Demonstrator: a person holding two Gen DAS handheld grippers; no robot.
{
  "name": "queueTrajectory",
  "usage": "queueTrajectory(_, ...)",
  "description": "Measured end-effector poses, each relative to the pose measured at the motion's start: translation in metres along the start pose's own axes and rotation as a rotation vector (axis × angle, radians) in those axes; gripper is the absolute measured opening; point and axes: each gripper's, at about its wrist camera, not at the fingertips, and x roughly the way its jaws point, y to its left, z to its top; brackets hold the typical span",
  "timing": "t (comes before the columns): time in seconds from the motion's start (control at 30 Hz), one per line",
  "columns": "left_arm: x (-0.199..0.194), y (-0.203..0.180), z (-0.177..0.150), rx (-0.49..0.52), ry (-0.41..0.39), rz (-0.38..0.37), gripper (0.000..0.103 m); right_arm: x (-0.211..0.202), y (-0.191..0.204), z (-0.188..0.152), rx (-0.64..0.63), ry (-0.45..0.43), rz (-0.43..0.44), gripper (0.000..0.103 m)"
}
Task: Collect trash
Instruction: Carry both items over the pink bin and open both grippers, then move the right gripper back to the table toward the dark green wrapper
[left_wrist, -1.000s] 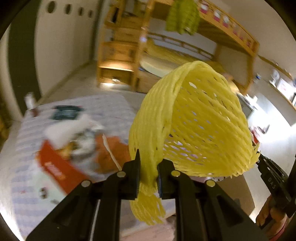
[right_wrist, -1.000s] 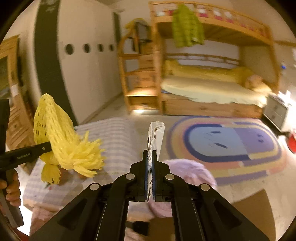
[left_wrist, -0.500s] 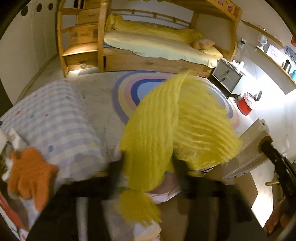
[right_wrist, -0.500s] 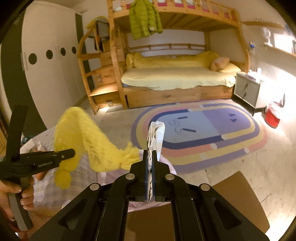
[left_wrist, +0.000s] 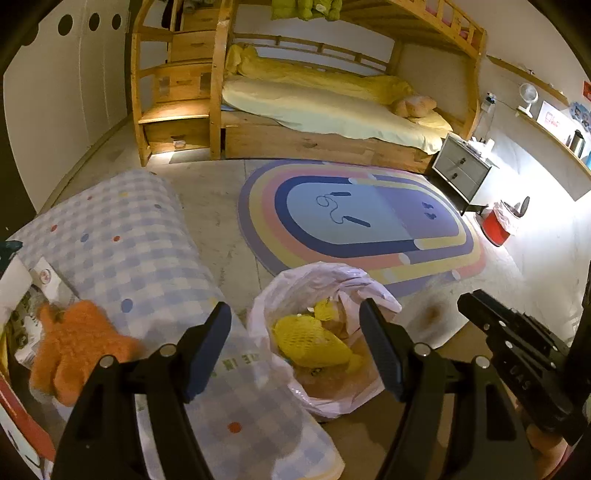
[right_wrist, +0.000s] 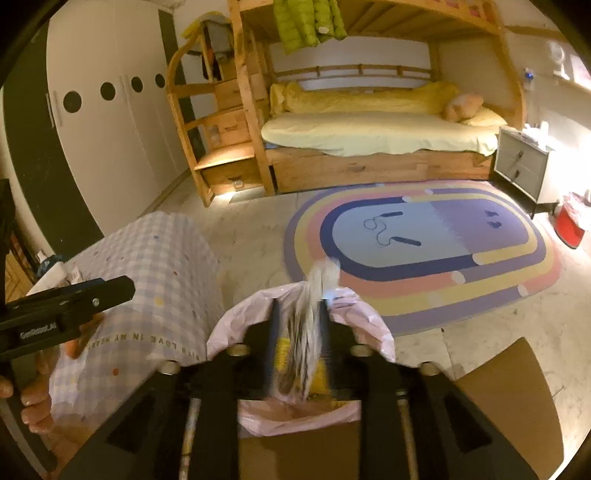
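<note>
A pale plastic trash bag (left_wrist: 295, 284) stands open on the floor beside the checked table. The yellow foam net (left_wrist: 310, 339) lies inside it. My left gripper (left_wrist: 295, 332) hangs over the bag's mouth, its jaws wide, still opening, with nothing between them. In the right wrist view my right gripper (right_wrist: 299, 314) is just above the same bag (right_wrist: 369, 325). Its jaws are opening, and a crinkled clear wrapper (right_wrist: 314, 295) is blurred between them, loose from the pads. Each gripper shows in the other's view: the right gripper (left_wrist: 517, 354), the left gripper (right_wrist: 66, 306).
A table under a blue checked cloth (left_wrist: 129, 251) is at the left, with an orange plush star (left_wrist: 74, 347) and packaging on it. A cardboard sheet (right_wrist: 509, 387) lies right of the bag. Beyond are a rainbow rug (left_wrist: 369, 221), a bunk bed (left_wrist: 332, 110) and a red bin (left_wrist: 498, 225).
Both grippers have come down over the bag. The left one opened and the yellow net fell into the bag. The right one's jaws parted from the wrapper.
</note>
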Motion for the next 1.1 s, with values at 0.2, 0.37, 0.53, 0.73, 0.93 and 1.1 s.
queueTrajectory(0.2, -0.017, 0.005, -0.004, -0.004, -0.038, 0.023, 0.070, -0.022, 0.004, 0.002, -0.011, -0.018, -0.006, 0.037)
queueTrajectory(0.37, -0.045, 0.007, -0.011, 0.002, -0.089, 0.047, 0.070, -0.041, 0.017, 0.004, -0.025, -0.030, 0.012, 0.037)
queueTrajectory(0.53, -0.086, 0.022, -0.021, -0.014, -0.157, 0.079, 0.070, -0.054, 0.043, 0.002, -0.061, -0.028, 0.069, 0.037)
queueTrajectory(0.73, -0.135, 0.054, -0.036, -0.044, -0.226, 0.151, 0.072, -0.061, 0.098, 0.001, -0.142, -0.021, 0.168, 0.040)
queueTrajectory(0.93, -0.172, 0.103, -0.059, -0.112, -0.246, 0.248, 0.074, -0.062, 0.157, -0.001, -0.230, -0.008, 0.267, 0.041)
queueTrajectory(1.1, -0.199, 0.153, -0.088, -0.186, -0.245, 0.366, 0.076, -0.061, 0.200, -0.004, -0.299, -0.003, 0.335, 0.046)
